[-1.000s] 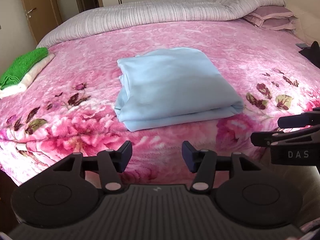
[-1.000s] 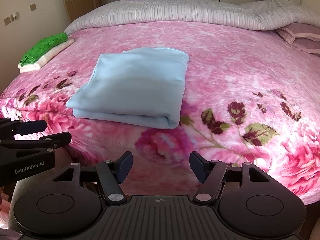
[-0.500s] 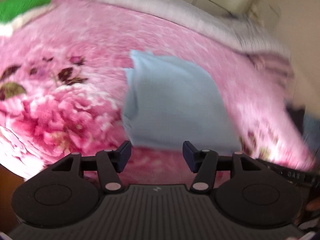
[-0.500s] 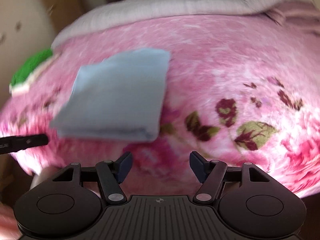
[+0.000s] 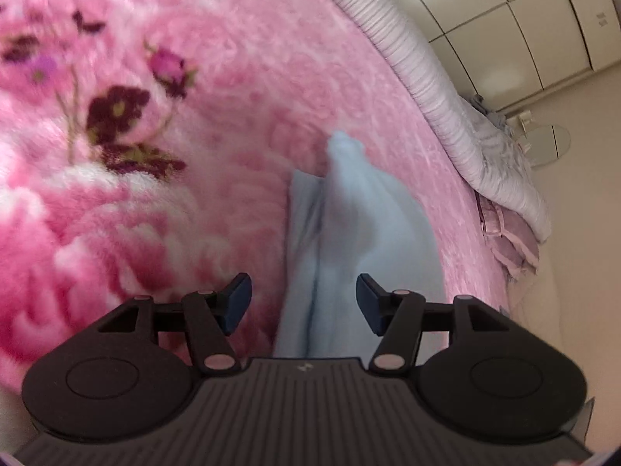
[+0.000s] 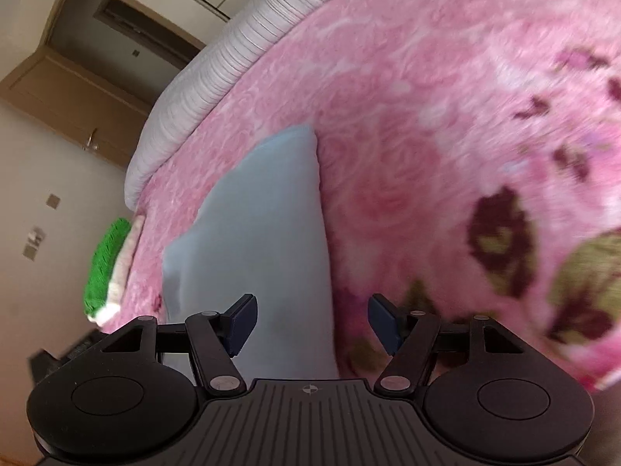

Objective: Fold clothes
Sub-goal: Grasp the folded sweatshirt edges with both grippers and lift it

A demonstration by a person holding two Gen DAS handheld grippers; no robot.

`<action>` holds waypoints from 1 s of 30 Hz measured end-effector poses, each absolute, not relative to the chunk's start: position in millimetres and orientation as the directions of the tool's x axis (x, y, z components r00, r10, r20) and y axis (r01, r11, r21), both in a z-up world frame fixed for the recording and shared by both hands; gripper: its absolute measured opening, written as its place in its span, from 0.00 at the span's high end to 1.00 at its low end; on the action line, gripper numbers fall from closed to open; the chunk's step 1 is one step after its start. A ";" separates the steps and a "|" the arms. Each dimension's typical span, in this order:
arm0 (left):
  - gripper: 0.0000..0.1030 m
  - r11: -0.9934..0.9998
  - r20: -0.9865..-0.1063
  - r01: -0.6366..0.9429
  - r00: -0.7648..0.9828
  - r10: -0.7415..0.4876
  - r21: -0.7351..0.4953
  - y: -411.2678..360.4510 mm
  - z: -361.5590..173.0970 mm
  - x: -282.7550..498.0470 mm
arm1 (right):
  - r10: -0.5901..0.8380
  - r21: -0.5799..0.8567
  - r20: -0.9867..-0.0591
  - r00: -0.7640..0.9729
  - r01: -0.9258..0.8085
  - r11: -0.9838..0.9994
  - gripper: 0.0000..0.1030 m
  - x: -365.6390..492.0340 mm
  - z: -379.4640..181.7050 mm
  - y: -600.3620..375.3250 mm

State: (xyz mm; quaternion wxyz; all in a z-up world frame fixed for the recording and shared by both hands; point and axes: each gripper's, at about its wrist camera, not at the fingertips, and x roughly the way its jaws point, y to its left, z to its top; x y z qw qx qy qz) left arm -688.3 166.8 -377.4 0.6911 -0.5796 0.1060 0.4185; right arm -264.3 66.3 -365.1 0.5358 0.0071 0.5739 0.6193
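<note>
I have rolled both tools sideways so each straddles an end of the folded blue garment (image 5: pixel 361 233) on the bed (image 5: pixel 155 213), ready to grip; left tool (image 5: pixel 304 298) and right tool (image 6: pixel 312 320) gape apart, empty; a second ago both sat level, farther back

My left wrist camera looks along my left claw (image 5: pixel 304 303), tilted, close over the bed (image 5: pixel 163 178). My right one mirrors it; both share the folded blue cloth (image 6: pixel 264 233).
</note>
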 end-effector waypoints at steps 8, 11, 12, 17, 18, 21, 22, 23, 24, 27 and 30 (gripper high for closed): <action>0.47 0.009 -0.541 -0.596 0.736 0.406 -0.803 197.7 -396.7 -675.6 | 0.656 0.829 -0.525 -0.542 -0.499 0.252 0.35 -247.8 -397.9 115.4; 0.54 0.030 -0.537 -0.594 0.746 0.394 -0.804 203.2 -400.5 -667.7 | 0.637 0.848 -0.503 -0.584 -0.474 0.236 0.37 -246.7 -404.0 133.9; 0.61 0.035 -0.533 -0.592 0.749 0.392 -0.805 204.9 -402.4 -666.1 | 0.630 0.848 -0.504 -0.591 -0.477 0.231 0.38 -247.3 -405.0 139.6; 0.74 0.048 -0.509 -0.561 0.781 0.362 -0.826 213.9 -411.5 -661.8 | 0.601 0.850 -0.502 -0.622 -0.485 0.207 0.53 -249.0 -413.2 164.6; 0.76 0.048 -0.501 -0.551 0.789 0.355 -0.833 215.0 -413.4 -662.3 | 0.599 0.854 -0.495 -0.629 -0.481 0.201 0.54 -248.7 -415.6 168.2; 0.79 0.047 -0.480 -0.523 0.811 0.335 -0.851 217.3 -417.0 -663.7 | 0.590 0.857 -0.487 -0.644 -0.482 0.181 0.67 -247.4 -420.5 174.7; 0.80 0.046 -0.479 -0.520 0.814 0.329 -0.853 217.8 -416.9 -663.4 | 0.591 0.857 -0.485 -0.644 -0.486 0.174 0.71 -247.6 -420.9 173.6; 0.81 0.044 -0.480 -0.520 0.815 0.325 -0.853 218.6 -415.6 -663.2 | 0.595 0.855 -0.485 -0.641 -0.491 0.168 0.73 -248.5 -420.6 171.0; 0.82 0.042 -0.481 -0.520 0.816 0.321 -0.853 219.5 -414.3 -663.1 | 0.600 0.853 -0.487 -0.635 -0.494 0.169 0.74 -250.0 -419.8 168.4; 0.83 0.030 -0.485 -0.521 0.814 0.320 -0.853 224.5 -402.4 -669.5 | 0.591 0.831 -0.534 -0.605 -0.505 0.234 0.76 -256.2 -411.3 169.7; 0.84 0.008 -0.491 -0.524 0.803 0.338 -0.851 233.7 -376.8 -687.7 | 0.557 0.789 -0.596 -0.578 -0.551 0.273 0.79 -267.0 -388.1 179.7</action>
